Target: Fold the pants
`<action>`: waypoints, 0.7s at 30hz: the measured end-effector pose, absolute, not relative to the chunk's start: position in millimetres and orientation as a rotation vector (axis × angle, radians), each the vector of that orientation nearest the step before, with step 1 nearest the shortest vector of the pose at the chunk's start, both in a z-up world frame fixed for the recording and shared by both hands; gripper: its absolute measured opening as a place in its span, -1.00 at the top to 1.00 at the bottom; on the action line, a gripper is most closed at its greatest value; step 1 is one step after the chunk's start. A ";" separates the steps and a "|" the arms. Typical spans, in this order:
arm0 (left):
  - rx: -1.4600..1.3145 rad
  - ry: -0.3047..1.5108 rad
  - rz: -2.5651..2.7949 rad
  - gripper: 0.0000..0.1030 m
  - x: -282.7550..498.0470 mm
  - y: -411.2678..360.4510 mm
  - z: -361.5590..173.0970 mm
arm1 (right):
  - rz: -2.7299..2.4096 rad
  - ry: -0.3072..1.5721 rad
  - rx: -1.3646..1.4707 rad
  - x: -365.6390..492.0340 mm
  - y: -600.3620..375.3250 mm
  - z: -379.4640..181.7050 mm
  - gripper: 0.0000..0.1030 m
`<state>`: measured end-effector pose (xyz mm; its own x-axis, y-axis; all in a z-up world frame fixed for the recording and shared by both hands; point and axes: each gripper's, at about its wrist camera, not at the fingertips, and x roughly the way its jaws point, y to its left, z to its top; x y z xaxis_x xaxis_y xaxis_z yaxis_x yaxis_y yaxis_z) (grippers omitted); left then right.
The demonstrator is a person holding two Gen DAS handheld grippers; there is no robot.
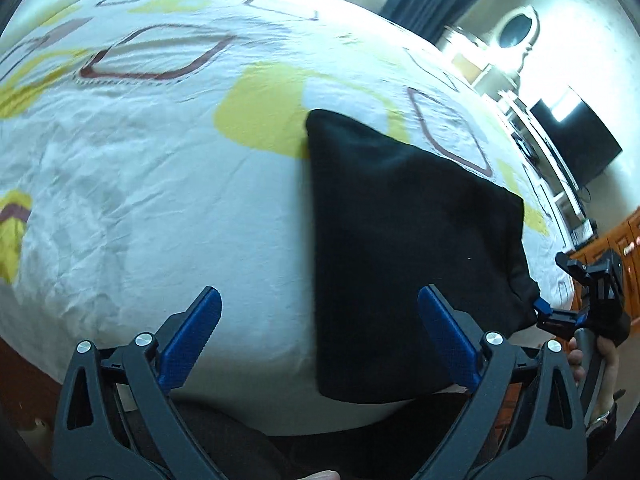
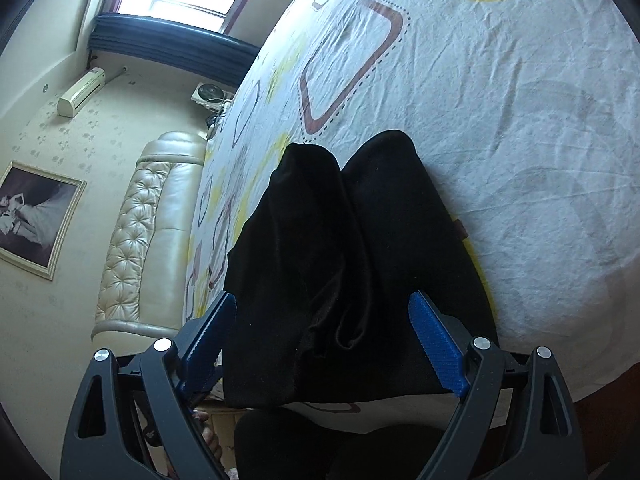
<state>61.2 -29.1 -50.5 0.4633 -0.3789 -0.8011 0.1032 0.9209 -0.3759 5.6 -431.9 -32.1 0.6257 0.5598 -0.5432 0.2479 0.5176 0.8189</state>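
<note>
The black pants (image 1: 408, 240) lie folded into a compact stack on the bed's patterned sheet (image 1: 160, 200), near its front edge. My left gripper (image 1: 320, 320) is open and empty above the sheet, with the stack's left edge between its blue pads. In the right wrist view the pants (image 2: 340, 260) show a rounded double fold. My right gripper (image 2: 324, 328) is open with its jaws on either side of the stack's near end. The right gripper also shows in the left wrist view (image 1: 560, 304) at the stack's right corner.
The bed edge runs along the bottom of both views. A padded cream headboard (image 2: 136, 240) stands at the bed's far end. A black TV (image 1: 576, 140) and wooden cabinets (image 1: 616, 240) stand beyond the bed's right side.
</note>
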 end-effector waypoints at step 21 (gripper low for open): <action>-0.310 1.093 -0.282 -0.95 72.5 -26.4 -72.4 | 0.274 1.050 0.821 23.3 -394.0 -31.6 0.58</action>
<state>72.5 -26.4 -72.4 0.4325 -0.3724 -0.8211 0.0708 0.9219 -0.3809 23.3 -394.0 -31.6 0.4968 0.5652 -0.6585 0.1718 0.6797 0.7131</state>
